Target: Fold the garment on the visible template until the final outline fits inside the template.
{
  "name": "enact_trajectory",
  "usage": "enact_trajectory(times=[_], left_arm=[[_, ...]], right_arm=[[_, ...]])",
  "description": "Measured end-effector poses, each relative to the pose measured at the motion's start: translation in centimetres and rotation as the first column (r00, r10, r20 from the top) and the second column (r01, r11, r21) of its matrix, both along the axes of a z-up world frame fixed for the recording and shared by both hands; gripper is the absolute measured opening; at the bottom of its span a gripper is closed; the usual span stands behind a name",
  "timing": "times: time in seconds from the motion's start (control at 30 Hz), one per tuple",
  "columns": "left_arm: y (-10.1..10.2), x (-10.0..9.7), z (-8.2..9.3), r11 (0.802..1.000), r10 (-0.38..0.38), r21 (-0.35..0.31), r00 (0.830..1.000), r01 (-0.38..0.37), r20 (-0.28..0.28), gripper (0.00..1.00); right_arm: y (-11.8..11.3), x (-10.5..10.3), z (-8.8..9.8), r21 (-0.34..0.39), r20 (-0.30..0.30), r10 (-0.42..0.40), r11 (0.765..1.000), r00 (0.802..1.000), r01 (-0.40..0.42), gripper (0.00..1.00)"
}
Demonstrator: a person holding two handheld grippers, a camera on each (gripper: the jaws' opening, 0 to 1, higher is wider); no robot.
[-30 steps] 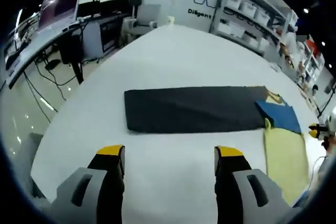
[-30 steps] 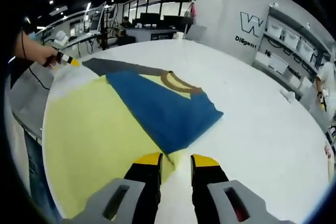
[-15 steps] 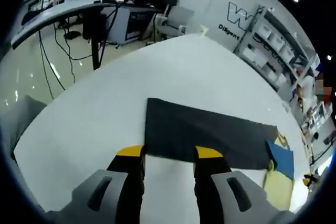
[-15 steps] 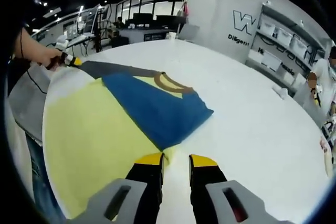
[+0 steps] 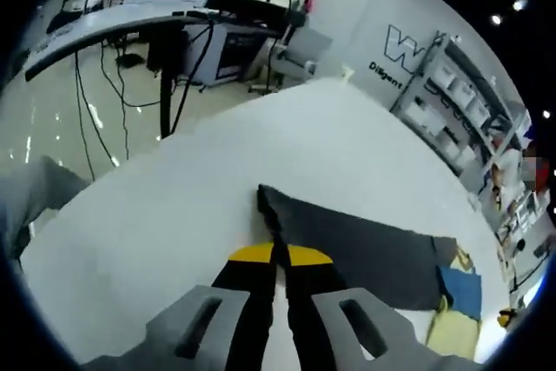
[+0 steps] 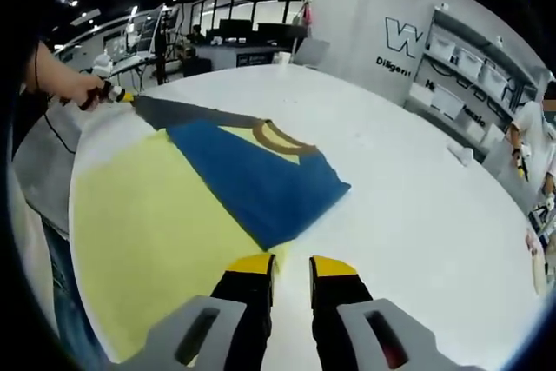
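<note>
left gripper [image 5: 276,255] pinched the dark template's [image 5: 365,249] near corner; its length ran away toward the garment [image 6: 156,215]; right gripper [image 6: 291,265] hung spread.

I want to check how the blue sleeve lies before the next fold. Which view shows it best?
The right gripper view: the blue sleeve lies large and unobstructed across the yellow shirt, just ahead of the right tongs. The left gripper view shows it only as a small blue patch beyond the dark template, which the left tongs pinch.
</note>
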State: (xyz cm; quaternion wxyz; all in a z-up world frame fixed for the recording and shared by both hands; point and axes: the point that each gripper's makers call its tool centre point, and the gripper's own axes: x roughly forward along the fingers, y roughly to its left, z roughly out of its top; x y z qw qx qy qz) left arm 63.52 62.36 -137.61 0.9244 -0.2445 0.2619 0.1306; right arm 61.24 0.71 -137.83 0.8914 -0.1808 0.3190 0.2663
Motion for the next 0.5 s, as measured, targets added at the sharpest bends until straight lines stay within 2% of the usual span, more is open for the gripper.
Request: enact_trajectory(times=[0.07,0.17,0.33,0.43,0.5], left_arm=[[-0.1,0.9,1.6,1.000,-0.002,-0.006,0.999,0.002,0.049,0.02],[-0.1,2.2,3.5,1.000,-0.020,-0.003,0.996,0.020,0.085,0.02],[-1.4,3.9,6.3,0.998,-0.060,-0.004,0.988,0.061,0.141,0.02],[-2.7,4.9,8.2,0.996,-0.090,-0.008,0.976,0.093,0.197,0.02],[-4.1,5.8,9.8,0.992,-0.117,-0.017,0.962,0.125,0.245,0.02]], right_arm=[[-0.1,-0.1,-0.1,-0.001,-0.003,0.001,1.000,1.000,-0.001,0.09],[0.0,-0.2,0.0,0.002,-0.002,0.002,1.000,1.000,-0.002,0.09],[0.0,-0.2,0.2,0.011,0.007,-0.001,1.000,1.000,0.001,0.09],[-0.2,-0.3,0.2,0.015,0.010,-0.006,1.000,1.000,0.006,0.09],[-0.4,-0.4,0.2,0.017,0.009,-0.011,1.000,1.000,0.011,0.09]])
